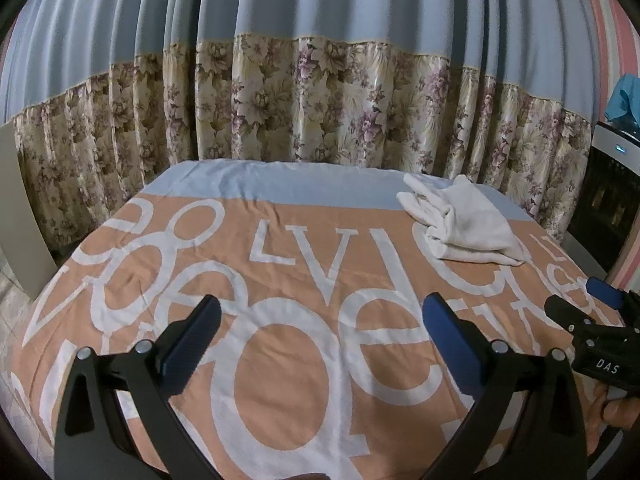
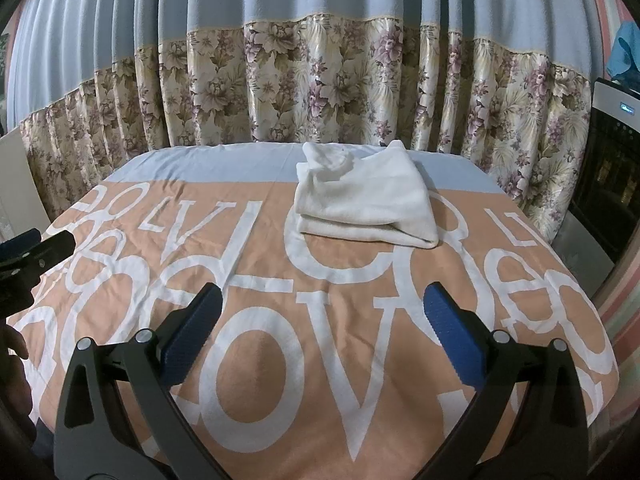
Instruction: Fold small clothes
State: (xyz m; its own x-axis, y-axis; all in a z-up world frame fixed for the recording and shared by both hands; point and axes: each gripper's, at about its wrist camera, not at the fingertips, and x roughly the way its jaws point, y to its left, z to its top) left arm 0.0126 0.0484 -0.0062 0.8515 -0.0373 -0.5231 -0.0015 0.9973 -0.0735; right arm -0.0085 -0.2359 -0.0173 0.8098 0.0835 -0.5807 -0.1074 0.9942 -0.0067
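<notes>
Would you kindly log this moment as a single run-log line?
left gripper: open, empty | right gripper: open, empty | white garment: folded, far right on lettered cloth | contact: none

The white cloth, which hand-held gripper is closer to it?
Right, most likely. The white cloth lies straight ahead of the open right hand-held gripper. From the open left hand-held gripper it sits farther off, ahead and to the right.

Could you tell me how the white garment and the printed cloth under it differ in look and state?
The white garment is plain, while the printed cloth is peach with big white letters and a pale blue band at its far edge. The garment is folded into a small layered bundle; the cloth lies spread flat. The garment covers only a far patch of the surface; the cloth covers all of it. Both are soft fabric, touched by neither claw.
</notes>
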